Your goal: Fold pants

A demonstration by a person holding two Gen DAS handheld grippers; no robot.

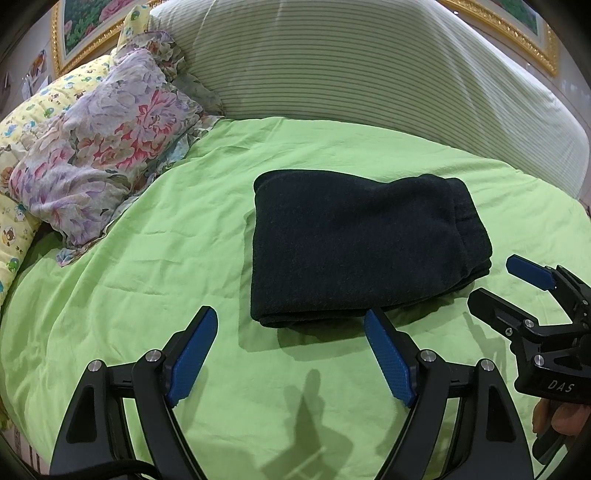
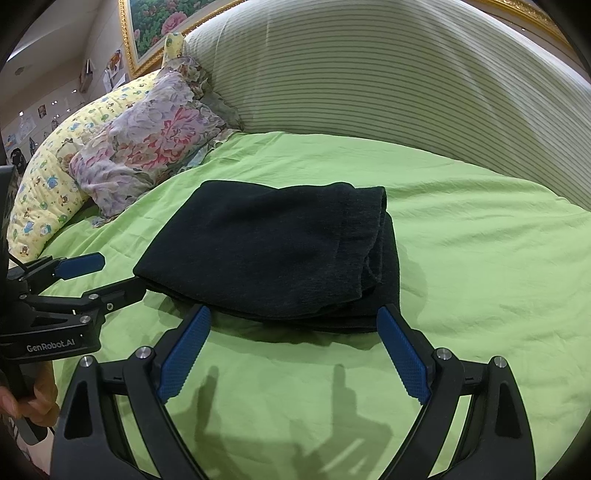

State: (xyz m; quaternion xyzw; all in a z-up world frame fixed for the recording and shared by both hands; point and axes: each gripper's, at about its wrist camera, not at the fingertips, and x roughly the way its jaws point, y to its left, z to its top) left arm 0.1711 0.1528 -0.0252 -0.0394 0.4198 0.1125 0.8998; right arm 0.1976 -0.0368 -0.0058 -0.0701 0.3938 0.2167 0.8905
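Observation:
The dark navy pants [image 1: 354,247] lie folded into a thick rectangle on the green bedsheet [image 1: 147,280]; they also show in the right wrist view [image 2: 273,251]. My left gripper [image 1: 291,321] is open and empty, just in front of the pants' near edge. My right gripper [image 2: 293,317] is open and empty, also just short of the near edge. The right gripper shows at the right of the left wrist view [image 1: 495,280], and the left gripper shows at the left of the right wrist view [image 2: 114,273], both open beside the pants.
A floral pillow [image 1: 99,162] and a yellow cartoon-print quilt [image 1: 14,221] lie at the left. A striped padded headboard [image 1: 332,66] curves behind the bed. A gold-framed picture [image 2: 155,22] hangs on the wall.

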